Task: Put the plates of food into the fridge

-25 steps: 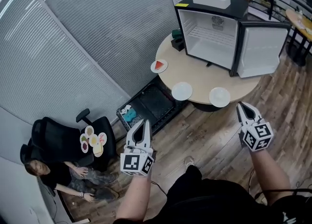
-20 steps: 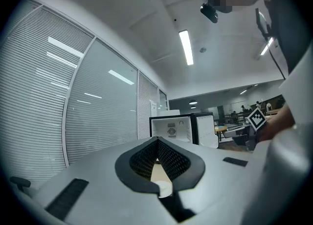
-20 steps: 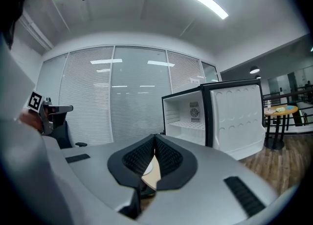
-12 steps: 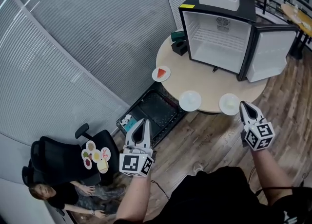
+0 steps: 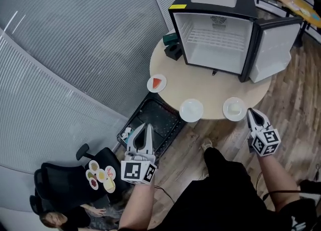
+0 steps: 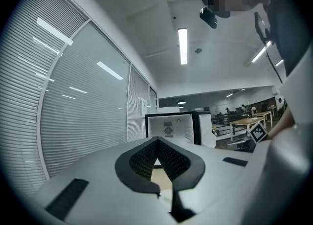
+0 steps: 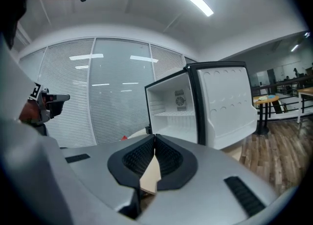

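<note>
Ok: fridge sits on the round surface, door open. Three plates lie in front of the fridge: red-food plate off its left front, left pale plate and right pale plate further out, near the rim. Left gripper and right gripper hover beyond the rim, facing the fridge. Both sets of fingers are clenched with nothing between them.

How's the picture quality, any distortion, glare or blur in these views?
Head view: sharp, blinds bowed by the wide lens. Left gripper view: strong fisheye, dark corners, ceiling strip light blown out. Right gripper view: same fisheye, light streaks reflected on the glass wall, fridge crisp.
</note>
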